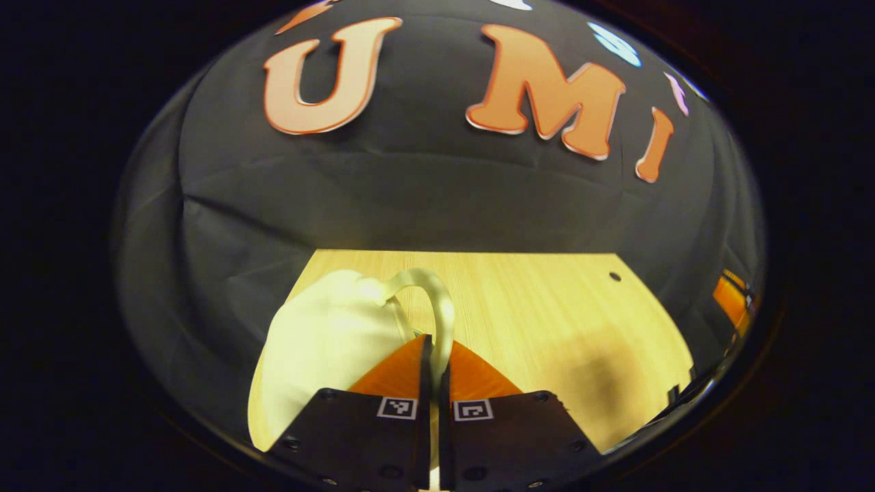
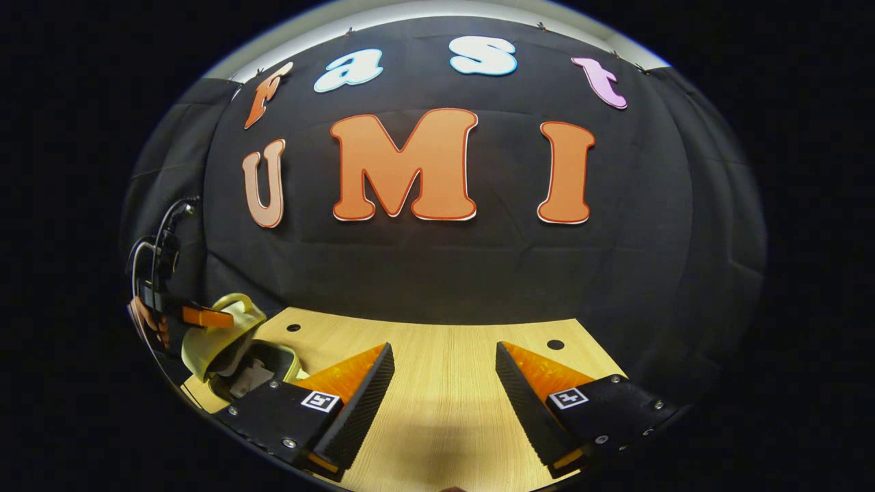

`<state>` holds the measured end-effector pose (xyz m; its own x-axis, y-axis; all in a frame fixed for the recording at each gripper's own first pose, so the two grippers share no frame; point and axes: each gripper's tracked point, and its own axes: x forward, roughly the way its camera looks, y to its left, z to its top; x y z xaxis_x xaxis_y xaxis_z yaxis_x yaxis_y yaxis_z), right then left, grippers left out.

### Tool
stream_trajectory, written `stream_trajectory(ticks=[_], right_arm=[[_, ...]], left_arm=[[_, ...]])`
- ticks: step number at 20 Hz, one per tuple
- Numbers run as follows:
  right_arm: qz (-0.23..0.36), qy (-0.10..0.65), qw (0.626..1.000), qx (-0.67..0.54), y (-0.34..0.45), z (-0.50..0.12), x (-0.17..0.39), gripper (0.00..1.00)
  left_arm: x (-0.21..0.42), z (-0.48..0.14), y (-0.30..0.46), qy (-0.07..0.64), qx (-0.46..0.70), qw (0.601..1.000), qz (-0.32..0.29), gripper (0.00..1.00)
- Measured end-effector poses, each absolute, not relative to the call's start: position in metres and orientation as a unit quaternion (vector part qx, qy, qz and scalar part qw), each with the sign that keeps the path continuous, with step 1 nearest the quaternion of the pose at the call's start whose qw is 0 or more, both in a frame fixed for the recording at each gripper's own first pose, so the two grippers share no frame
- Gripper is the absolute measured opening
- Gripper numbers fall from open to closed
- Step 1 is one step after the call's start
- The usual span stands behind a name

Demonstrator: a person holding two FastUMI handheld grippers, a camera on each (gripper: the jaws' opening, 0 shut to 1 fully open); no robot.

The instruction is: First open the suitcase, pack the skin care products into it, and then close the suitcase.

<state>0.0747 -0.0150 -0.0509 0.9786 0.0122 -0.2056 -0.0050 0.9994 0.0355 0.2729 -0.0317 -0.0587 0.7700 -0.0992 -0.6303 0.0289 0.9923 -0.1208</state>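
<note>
1. No words, brands or numbers I can read on any object.
2. Only signs are square black-and-white coded tags, patterns rather than text.
3. My left gripper (image 1: 435, 355): one tag (image 1: 397, 408) per finger, near end; second tag (image 1: 473, 410) to its right.
4. My right gripper (image 2: 444, 352): left-finger tag (image 2: 320, 401), right-finger tag (image 2: 569, 398).

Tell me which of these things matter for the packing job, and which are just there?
Job: suitcase, lid raised; its handle, clamped by the left gripper; the open right gripper.
Just there: wooden table; black wall cloth.
</note>
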Motion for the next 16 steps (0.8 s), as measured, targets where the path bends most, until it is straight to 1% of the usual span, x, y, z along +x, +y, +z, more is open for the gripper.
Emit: stream_trajectory(ticks=[3, 4, 5, 6, 8, 11, 12, 13, 14, 15, 16], right_arm=[[0.006, 0.107, 0.994, 0.017, -0.018, -0.055, 0.073, 0.96], [0.009, 0.109, 0.994, 0.016, -0.018, -0.056, 0.072, 0.96], [0.008, 0.109, 0.994, 0.013, -0.021, -0.056, 0.071, 0.96], [0.009, 0.11, 0.994, 0.009, -0.021, -0.058, 0.07, 0.96], [0.009, 0.114, 0.993, 0.003, -0.025, -0.061, 0.07, 0.96], [0.009, 0.119, 0.993, 0.004, -0.031, -0.064, 0.07, 0.96], [0.008, 0.119, 0.993, 0.004, -0.033, -0.064, 0.071, 0.96], [0.008, 0.117, 0.993, 0.005, -0.035, -0.063, 0.073, 0.96], [0.007, 0.117, 0.993, 0.006, -0.035, -0.063, 0.074, 0.96], [0.008, 0.116, 0.993, 0.008, -0.036, -0.061, 0.076, 0.96], [0.009, 0.115, 0.993, 0.008, -0.036, -0.061, 0.076, 0.96]], left_arm=[[0.27, -0.079, -0.055, 0.369, -0.007, 0.929, -0.043, 0.06], [0.268, -0.086, -0.057, 0.379, 0.002, 0.925, -0.043, 0.08], [0.265, -0.093, -0.06, 0.392, 0.014, 0.919, -0.043, 0.08], [0.264, -0.1, -0.059, 0.399, 0.029, 0.916, -0.041, 0.11], [0.259, -0.112, -0.061, 0.42, 0.054, 0.905, -0.044, 0.14], [0.255, -0.123, -0.062, 0.439, 0.077, 0.894, -0.052, 0.13], [0.253, -0.118, -0.063, 0.441, 0.08, 0.892, -0.05, 0.17], [0.251, -0.121, -0.07, 0.452, 0.075, 0.887, -0.055, 0.17], [0.251, -0.117, -0.072, 0.455, 0.062, 0.886, -0.058, 0.3], [0.249, -0.117, -0.075, 0.463, 0.049, 0.883, -0.061, 0.38], [0.246, -0.111, -0.08, 0.462, 0.034, 0.884, -0.068, 0.39]])
